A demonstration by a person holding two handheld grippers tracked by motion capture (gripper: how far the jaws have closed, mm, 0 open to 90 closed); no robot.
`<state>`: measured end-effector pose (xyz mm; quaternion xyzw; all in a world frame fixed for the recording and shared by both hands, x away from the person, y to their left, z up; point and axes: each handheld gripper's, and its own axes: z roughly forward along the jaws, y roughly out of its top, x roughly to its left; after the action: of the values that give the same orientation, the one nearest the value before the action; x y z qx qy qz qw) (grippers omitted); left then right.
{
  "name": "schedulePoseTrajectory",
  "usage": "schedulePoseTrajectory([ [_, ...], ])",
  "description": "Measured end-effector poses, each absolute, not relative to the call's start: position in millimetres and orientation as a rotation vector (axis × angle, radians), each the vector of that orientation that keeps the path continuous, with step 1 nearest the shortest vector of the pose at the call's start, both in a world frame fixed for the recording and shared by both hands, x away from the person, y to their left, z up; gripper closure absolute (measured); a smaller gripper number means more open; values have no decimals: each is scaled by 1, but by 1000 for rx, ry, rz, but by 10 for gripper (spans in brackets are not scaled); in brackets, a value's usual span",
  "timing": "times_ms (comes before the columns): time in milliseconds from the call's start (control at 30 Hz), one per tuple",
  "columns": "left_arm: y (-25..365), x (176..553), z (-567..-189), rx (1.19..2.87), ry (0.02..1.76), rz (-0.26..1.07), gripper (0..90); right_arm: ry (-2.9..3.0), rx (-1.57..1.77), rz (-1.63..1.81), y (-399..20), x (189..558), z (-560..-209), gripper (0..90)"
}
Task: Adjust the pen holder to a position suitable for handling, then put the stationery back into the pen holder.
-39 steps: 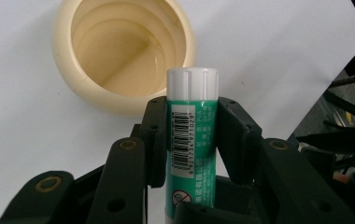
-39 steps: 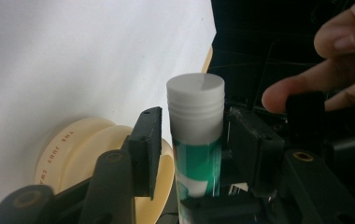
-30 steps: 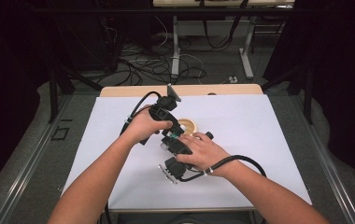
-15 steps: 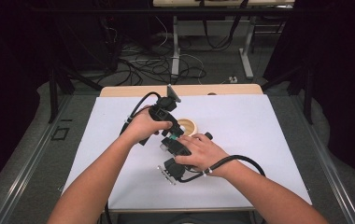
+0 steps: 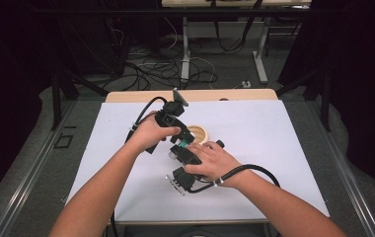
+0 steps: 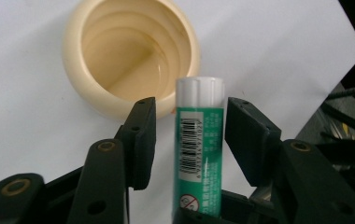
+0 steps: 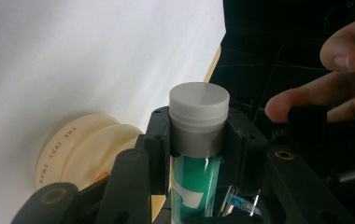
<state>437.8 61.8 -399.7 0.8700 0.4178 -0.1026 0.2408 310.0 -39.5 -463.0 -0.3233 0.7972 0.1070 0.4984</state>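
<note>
Green glue stick (image 6: 199, 154) sat clamped in R gripper (image 7: 198, 135) over the table (image 5: 274, 148) by the cream pot (image 6: 131, 53), w/ L gripper (image 6: 189, 135) jaws just opening off its capped end, prob. handing it over.

The tube (image 6: 199, 140) stands between the two jaws of the left gripper (image 6: 189, 126), with a gap on each side, so the pads do not touch it. The jaws have just been opening. The cup (image 6: 131, 53) sits on the table (image 6: 26, 140) just past the jaw tips, ahead and a bit to the left.

The right gripper (image 7: 198, 135) has the same tube (image 7: 198, 126) between its jaws, pressed on both sides. The cup (image 7: 80, 149) lies low and to its left. From above, both grippers meet beside the cup (image 5: 199, 133), near the middle of the table.
</note>
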Motion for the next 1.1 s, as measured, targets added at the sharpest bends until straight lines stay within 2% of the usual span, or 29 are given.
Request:
schedulePoseTrajectory([
  [233,75,434,-390,2316,1114,-190,465,1933,-775,261,-40,310,-463,650],
  [633,121,428,-382,2168,1098,218,338,1939,-720,304,-45,313,-460,650],
  [933,149,422,-396,2098,1172,274,287,1966,-624,410,-55,328,-447,649],
  [1100,160,419,-405,2074,1198,274,199,1995,-513,535,-58,335,-439,649],
])
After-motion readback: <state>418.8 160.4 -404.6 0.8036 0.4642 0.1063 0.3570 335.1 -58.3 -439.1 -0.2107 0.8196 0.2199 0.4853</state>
